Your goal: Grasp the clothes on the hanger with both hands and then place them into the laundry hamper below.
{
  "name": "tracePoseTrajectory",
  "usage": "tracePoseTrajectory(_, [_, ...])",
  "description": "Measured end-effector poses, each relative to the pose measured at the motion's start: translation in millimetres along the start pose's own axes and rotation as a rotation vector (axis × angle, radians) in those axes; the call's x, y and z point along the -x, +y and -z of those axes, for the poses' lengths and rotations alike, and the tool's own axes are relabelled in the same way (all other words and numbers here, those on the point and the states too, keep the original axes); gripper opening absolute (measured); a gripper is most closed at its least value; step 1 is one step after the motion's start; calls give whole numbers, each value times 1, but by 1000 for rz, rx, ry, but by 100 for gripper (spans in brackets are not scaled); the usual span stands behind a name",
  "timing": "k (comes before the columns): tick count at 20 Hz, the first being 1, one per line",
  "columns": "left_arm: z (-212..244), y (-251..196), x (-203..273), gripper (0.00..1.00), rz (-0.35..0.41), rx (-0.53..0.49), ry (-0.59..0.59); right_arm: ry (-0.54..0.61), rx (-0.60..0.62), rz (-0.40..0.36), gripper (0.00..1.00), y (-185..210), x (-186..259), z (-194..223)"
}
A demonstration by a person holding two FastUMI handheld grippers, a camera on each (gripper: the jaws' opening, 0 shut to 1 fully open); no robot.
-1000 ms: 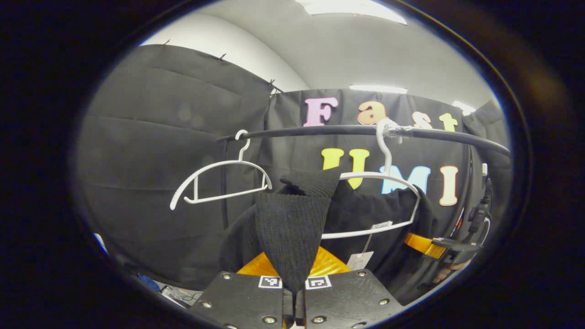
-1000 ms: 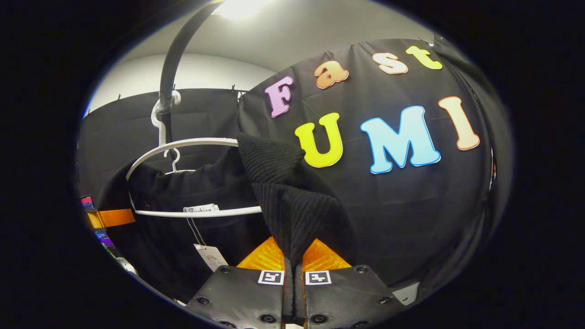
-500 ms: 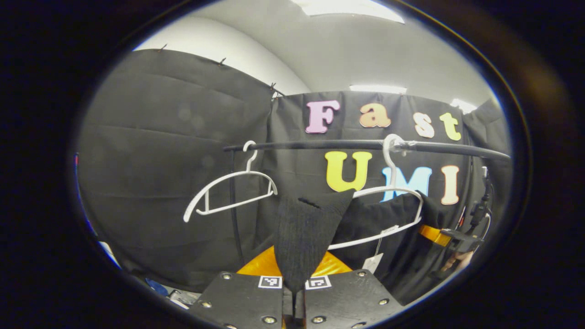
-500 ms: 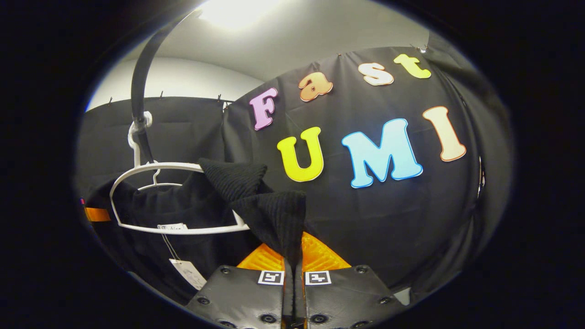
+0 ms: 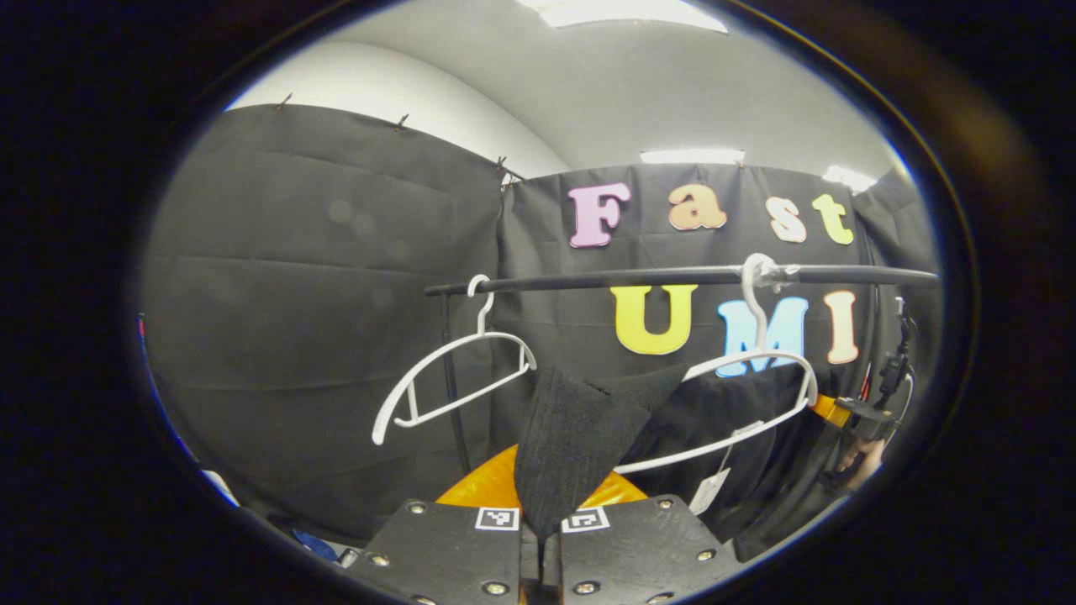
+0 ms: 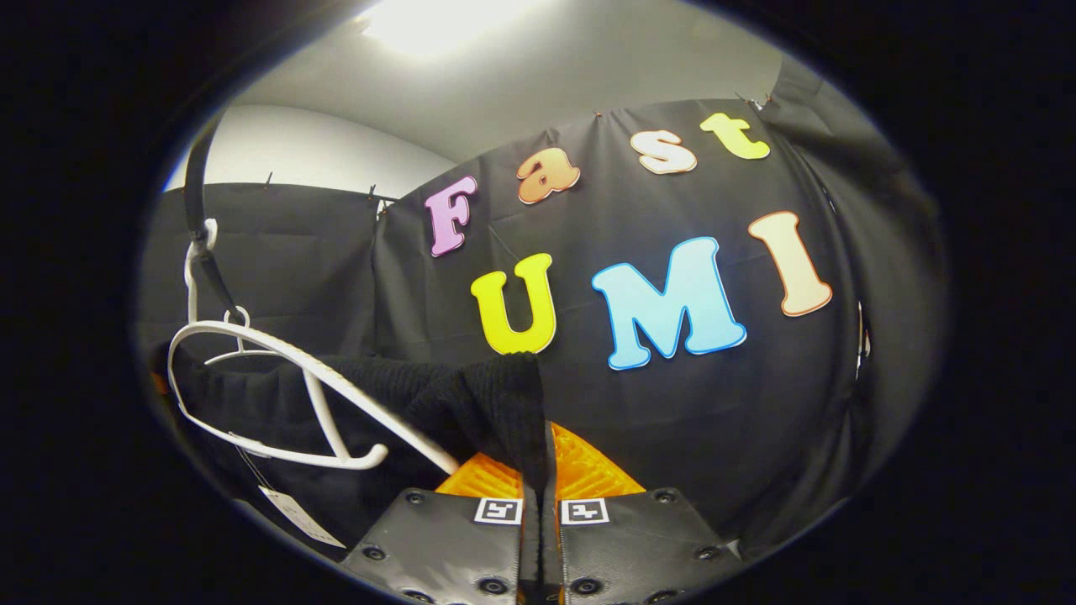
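Note:
A black knit garment (image 5: 580,428) is pinched between my left gripper's (image 5: 540,525) fingers, which are shut on it at the bottom of the left gripper view. The cloth stretches right, off the white hanger (image 5: 756,378) that hangs from the black rail (image 5: 656,277). A paper tag (image 5: 709,491) dangles below it. In the right gripper view my right gripper (image 6: 540,504) is shut on the same black garment (image 6: 471,399), with the tilted white hanger (image 6: 286,378) at the left and a tag (image 6: 294,517) under it. The other gripper (image 5: 866,416) and a hand show at the far right of the left gripper view.
A second, bare white hanger (image 5: 454,378) hangs from the rail to the left, next to a black upright post (image 5: 454,395). Black cloth walls close in behind and on both sides. The rail (image 6: 197,193) curves overhead in the right gripper view.
Both grippers have come down and back with the garment. The cloth has slid off the hanger's shoulders, and the hanger now swings tilted. The rail sits higher relative to my grippers.

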State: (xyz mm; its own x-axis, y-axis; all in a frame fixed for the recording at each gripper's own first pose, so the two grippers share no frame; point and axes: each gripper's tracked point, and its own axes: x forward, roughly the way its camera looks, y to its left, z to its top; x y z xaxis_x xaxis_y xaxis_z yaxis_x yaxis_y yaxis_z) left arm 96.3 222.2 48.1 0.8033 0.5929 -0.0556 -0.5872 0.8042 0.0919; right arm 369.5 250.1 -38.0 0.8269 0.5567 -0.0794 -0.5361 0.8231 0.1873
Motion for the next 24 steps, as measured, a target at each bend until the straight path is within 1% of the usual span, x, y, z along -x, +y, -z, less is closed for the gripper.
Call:
tracePoseTrajectory(1, [0, 1, -1, 1, 10, -19, 5, 6, -6, -4, 3, 1, 0, 1])
tracePoseTrajectory(2, [0, 2, -4, 1, 15, -40, 11, 5, 1, -8, 6, 2, -1, 1])
tracePoseTrajectory(3, [-1, 2, -5, 1, 19, -66, 19, 2, 16, -10, 3, 3, -3, 0])
tracePoseTrajectory(6, [-6, 8, -7, 2, 44, -182, 25, 4, 16, -23, 3, 4, -11, 1])
tracePoseTrajectory(7, [-9, 14, -10, 2, 43, -202, 25, 11, 6, -33, 0, 6, -13, 2])
tracePoseTrajectory(8, [-11, 20, -12, 2, 43, -196, 28, 14, 4, -42, 0, 8, -13, 4])
tracePoseTrajectory(10, [-7, 28, -15, 1, 53, -128, 49, 14, 19, -63, 0, 13, -15, 4])
tracePoseTrajectory(11, [1, 34, -16, 1, 52, -90, 62, 15, 29, -72, 3, 15, -16, 4])
tracePoseTrajectory(12, [7, 38, -16, 1, 53, -51, 68, 16, 30, -80, 0, 16, -17, 7])
tracePoseTrajectory(13, [14, 41, -19, 1, 54, -8, 74, 22, 26, -86, 3, 17, -17, 10])
tracePoseTrajectory(15, [29, 46, -21, 1, 62, 92, 89, 43, 15, -95, 3, 18, -18, 18])
tracePoseTrajectory(17, [44, 54, -18, 1, 57, 164, 106, 64, 13, -111, 3, 23, -17, 25])
tracePoseTrajectory(19, [57, 59, -15, 1, 48, 200, 120, 80, 31, -120, 3, 26, -16, 33])
tracePoseTrajectory(20, [63, 62, -14, 1, 40, 202, 128, 89, 40, -124, 0, 27, -16, 38])
tracePoseTrajectory(21, [69, 63, -14, 1, 32, 198, 139, 99, 48, -125, 3, 27, -15, 43])
tracePoseTrajectory(24, [81, 63, -8, 2, 23, 210, 165, 128, 46, -115, 3, 26, -10, 54])
